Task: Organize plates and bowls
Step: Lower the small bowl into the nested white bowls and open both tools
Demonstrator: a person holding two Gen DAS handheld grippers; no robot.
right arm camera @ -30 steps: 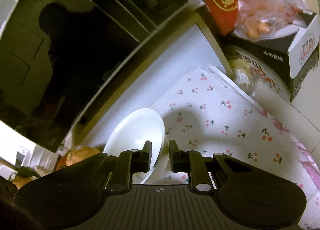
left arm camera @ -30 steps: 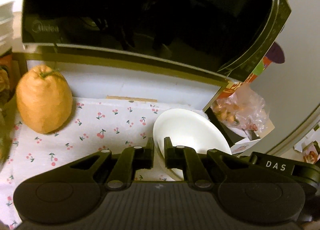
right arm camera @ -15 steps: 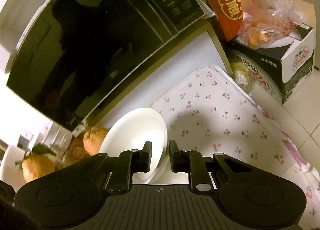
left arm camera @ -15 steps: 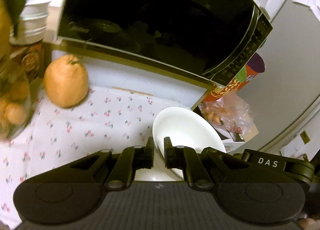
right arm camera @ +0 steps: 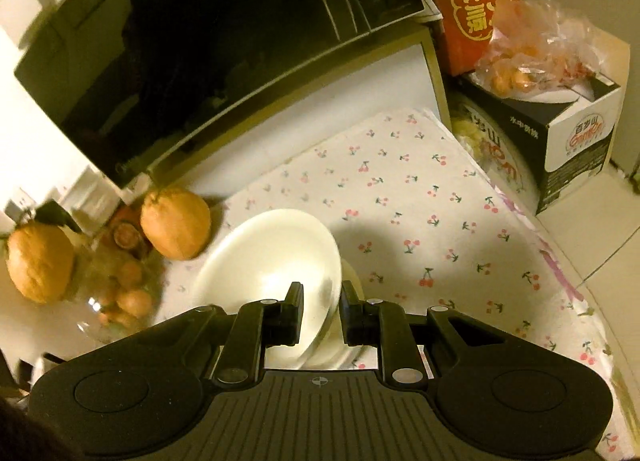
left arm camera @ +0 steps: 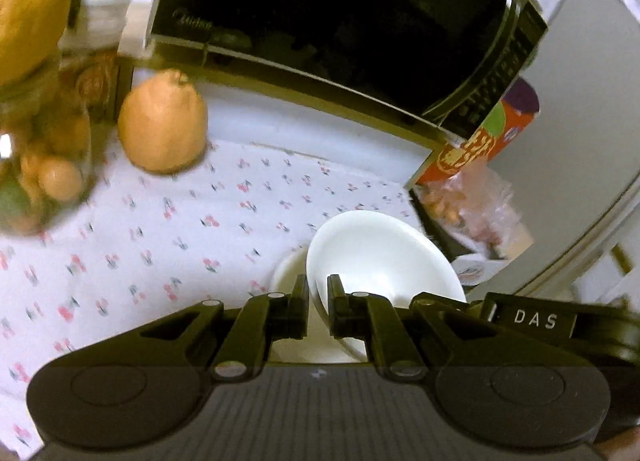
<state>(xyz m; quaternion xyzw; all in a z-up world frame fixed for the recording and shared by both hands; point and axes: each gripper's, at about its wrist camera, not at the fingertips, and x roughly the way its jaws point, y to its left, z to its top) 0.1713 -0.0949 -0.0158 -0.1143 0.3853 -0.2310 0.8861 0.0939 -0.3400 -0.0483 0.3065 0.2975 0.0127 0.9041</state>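
A stack of white dishes (left arm camera: 380,253) hangs tilted over the cherry-print cloth (left arm camera: 160,229), a shallow white bowl on top. My left gripper (left arm camera: 318,297) is shut on the stack's left rim. The rim of a lower dish (left arm camera: 286,273) shows beneath the top bowl. In the right wrist view the same stack (right arm camera: 272,253) fills the middle. My right gripper (right arm camera: 321,301) is shut on its opposite rim, with a lower dish's edge (right arm camera: 351,275) beside one pad. The stack throws a shadow on the cloth (right arm camera: 400,189).
A black microwave (left arm camera: 340,21) stands behind on a white shelf. A large orange citrus fruit (left arm camera: 162,125) and a glass bowl of fruit (left arm camera: 36,165) sit at the left. A red box (right arm camera: 476,1) and a bag of oranges (right arm camera: 532,49) on a black carton are at the right.
Both grippers have drawn back from the microwave with the stack still gripped. The glass fruit bowl and a second citrus fruit have come into view at the left. The right view has rolled.
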